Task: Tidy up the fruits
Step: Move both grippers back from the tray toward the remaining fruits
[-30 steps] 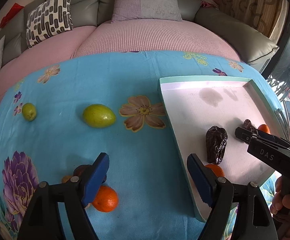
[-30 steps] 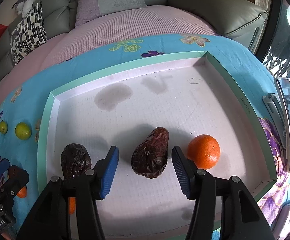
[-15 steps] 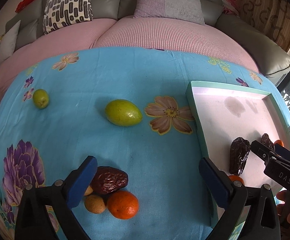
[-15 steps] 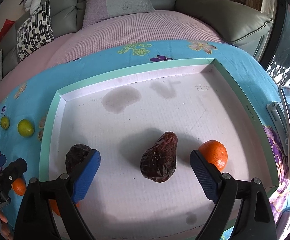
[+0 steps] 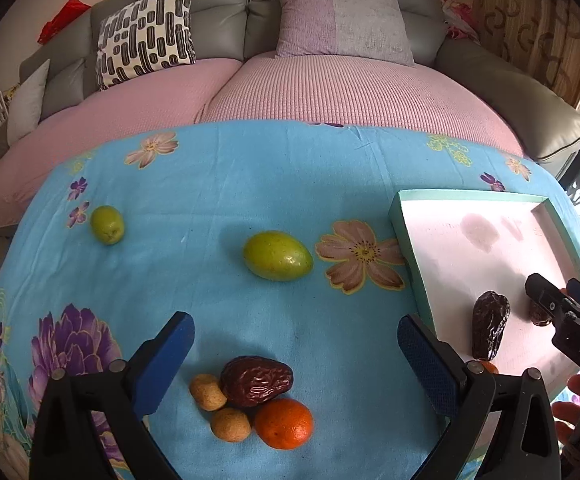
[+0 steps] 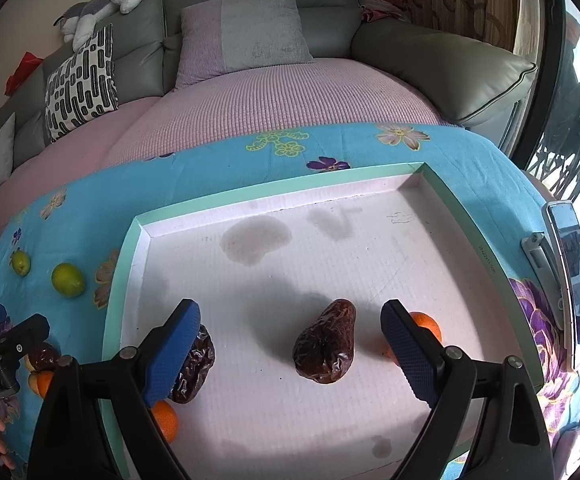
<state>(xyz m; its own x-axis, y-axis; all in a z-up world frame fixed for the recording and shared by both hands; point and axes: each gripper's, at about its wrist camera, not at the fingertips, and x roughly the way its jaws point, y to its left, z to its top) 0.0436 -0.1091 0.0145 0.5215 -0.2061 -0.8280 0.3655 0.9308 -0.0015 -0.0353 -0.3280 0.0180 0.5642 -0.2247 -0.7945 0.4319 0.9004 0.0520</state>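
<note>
- Blue-padded left gripper (image 5: 295,350) is spread wide and empty above a cluster on the floral cloth (image 5: 250,184): a date (image 5: 257,380), an orange (image 5: 284,424) and two tan balls (image 5: 208,391).
- Mid-cloth lies a green mango (image 5: 278,255); a small green fruit (image 5: 107,224) sits toward the left edge.
- The right gripper (image 6: 290,346) gapes wide too, holding nothing, over the tray (image 6: 124,264).
- In the tray near its front edge: two dates (image 6: 325,346), two oranges (image 6: 423,326).
</note>
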